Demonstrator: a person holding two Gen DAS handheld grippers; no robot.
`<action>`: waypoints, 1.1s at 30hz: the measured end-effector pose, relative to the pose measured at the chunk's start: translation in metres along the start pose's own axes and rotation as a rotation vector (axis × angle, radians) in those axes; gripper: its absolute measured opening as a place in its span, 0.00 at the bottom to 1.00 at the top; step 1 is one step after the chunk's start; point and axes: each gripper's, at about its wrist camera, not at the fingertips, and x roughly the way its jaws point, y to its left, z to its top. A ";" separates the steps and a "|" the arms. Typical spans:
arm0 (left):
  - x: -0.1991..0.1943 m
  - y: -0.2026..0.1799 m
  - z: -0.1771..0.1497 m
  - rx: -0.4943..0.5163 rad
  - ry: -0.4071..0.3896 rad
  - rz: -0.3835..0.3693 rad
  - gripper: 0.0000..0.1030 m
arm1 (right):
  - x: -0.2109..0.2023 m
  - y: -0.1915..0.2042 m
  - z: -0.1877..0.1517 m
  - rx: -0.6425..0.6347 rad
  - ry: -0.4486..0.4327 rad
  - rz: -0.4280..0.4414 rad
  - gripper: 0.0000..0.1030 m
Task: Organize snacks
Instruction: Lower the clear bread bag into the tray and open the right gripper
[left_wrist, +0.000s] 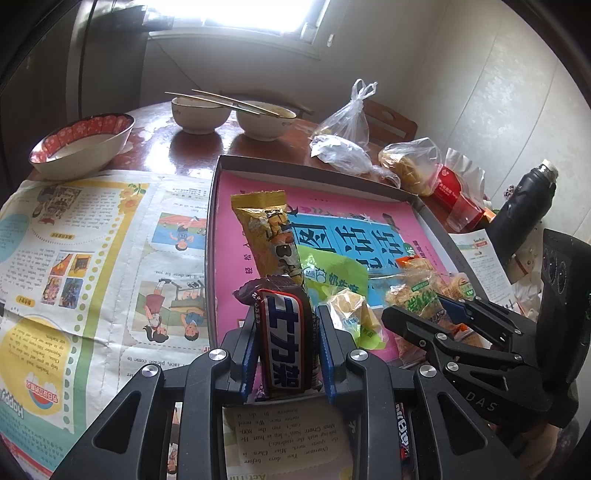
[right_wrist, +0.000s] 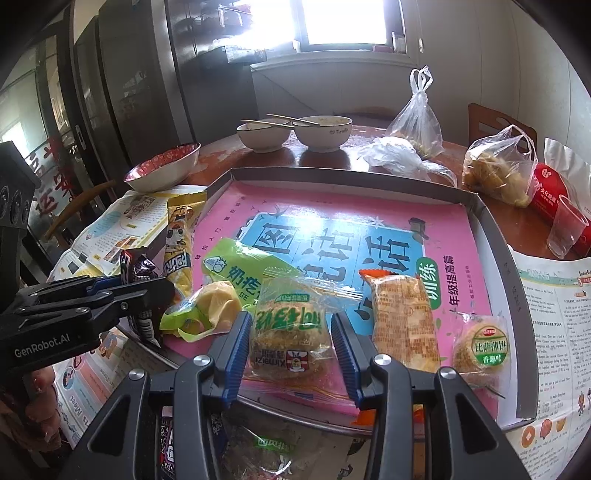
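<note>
L gripper (left_wrist: 287, 343) has its jaws clenched on the chocolate bar (left_wrist: 286, 332), bar's long axis running straight out along the fingers, far end pointing at the tray (left_wrist: 317, 168) w/ its near end tucked back between the blue pads. It sits right at the tray's near-left corner, just beside the yellow puffed-snack stick (left_wrist: 267, 236), which lies lengthwise in the tray and roughly parallel to the bar. So the L side looks to be mid-carry; to lay the bar down alongside that stick it needs little more than a push fwd and a release, no big turn, by my read. R gripper (right_wrist: 291, 332) has its jaws spread, straddling the round pastry pack (right_wrist: 288, 332) at the tray's near edge; pack lies dead centre between the pads, but I can't tell if either pad touches the wrapper yet, so not gripped as far as I can see. Next to it, to the R, the orange-ended cracker pack (right_wrist: 404, 325) lies long axis front-to-back, and further R the small green-label biscuit (right_wrist: 482, 345) sits near the tray's R wall. Green milk-snack wrapper (right_wrist: 243, 273) lies b/w the two grippers. Tray rests on the newspaper-covered surface (left_wrist: 92, 240). R is clearly the nearer one for the pastry; L is busy w/ the bar.
</note>
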 end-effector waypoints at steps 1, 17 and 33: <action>0.000 0.000 0.000 0.000 0.000 -0.001 0.28 | 0.000 0.000 -0.001 0.000 0.000 -0.001 0.44; 0.000 -0.001 -0.001 0.004 0.006 -0.004 0.28 | -0.004 -0.002 -0.004 0.013 0.012 0.009 0.44; -0.004 -0.004 -0.001 0.014 0.005 -0.001 0.31 | -0.014 -0.004 -0.007 0.021 0.001 0.014 0.46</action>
